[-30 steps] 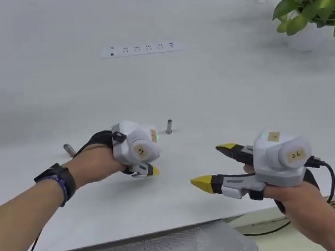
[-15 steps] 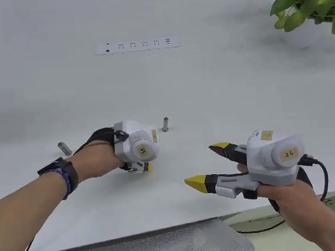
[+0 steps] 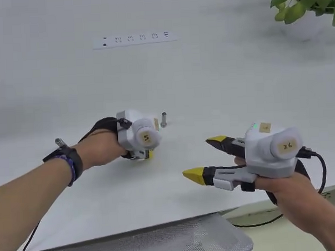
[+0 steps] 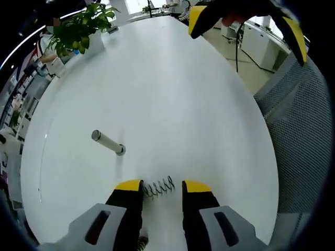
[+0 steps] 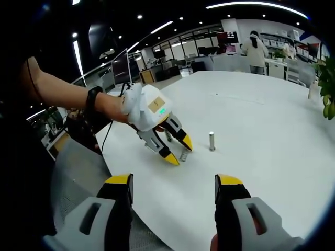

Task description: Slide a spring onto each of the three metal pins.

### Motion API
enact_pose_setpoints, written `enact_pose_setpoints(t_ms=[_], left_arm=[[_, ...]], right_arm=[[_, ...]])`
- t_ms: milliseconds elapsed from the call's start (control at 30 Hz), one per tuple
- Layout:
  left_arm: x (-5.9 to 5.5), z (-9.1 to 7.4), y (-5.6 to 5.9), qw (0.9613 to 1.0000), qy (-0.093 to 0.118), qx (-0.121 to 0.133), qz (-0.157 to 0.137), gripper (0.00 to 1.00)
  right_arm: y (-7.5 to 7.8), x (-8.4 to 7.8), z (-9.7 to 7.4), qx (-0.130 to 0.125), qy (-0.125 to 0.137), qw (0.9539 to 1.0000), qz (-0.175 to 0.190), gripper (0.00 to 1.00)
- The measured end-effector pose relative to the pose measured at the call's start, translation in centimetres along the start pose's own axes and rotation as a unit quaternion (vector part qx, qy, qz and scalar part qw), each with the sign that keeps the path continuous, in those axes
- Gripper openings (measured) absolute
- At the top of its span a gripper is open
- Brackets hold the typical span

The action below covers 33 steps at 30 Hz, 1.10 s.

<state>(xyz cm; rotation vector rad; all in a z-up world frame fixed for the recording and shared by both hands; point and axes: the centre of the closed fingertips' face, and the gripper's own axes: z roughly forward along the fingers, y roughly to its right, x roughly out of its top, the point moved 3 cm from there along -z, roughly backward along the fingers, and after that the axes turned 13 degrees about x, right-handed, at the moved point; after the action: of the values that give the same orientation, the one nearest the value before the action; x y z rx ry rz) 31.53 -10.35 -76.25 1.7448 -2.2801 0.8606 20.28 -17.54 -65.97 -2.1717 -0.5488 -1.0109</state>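
So, left gripper (image 3: pixel 148 154): brought nearer the pin (image 3: pixel 163 119), narrow around spring (image 4: pixel 158 186), grip unclear
right gripper (image 3: pixel 204 156): held wide, idle
pin: threading expected next

Smooth white matt tabletop (image 3: pixel 221 90), dull grey metal pin (image 4: pixel 107 143), thin wire spring (image 4: pixel 158 187), grey woven mesh chair back (image 3: pixel 178 242)

You get bright, even light on the white counter (image 3: pixel 227 84), faint shadows, strong fisheye bending in both gripper views, and perhaps slight softness far off.
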Motion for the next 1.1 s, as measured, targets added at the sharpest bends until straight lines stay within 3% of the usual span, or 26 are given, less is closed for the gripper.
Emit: enact_pose_setpoints(t_ms=[400, 1100], left_arm=[[-0.2, -0.2, 0.5, 1.0, -0.006, -0.003, 0.0, 0.16], [-1.6, -2.0, 3.2, 0.9982, -0.003, 0.001, -0.06, 0.16]], right_arm=[[-0.1, 0.0, 0.3, 0.002, 0.003, 1.0, 0.001, 0.61], [-0.2, 0.0, 0.4, 0.005, 0.002, 1.0, -0.002, 0.6]])
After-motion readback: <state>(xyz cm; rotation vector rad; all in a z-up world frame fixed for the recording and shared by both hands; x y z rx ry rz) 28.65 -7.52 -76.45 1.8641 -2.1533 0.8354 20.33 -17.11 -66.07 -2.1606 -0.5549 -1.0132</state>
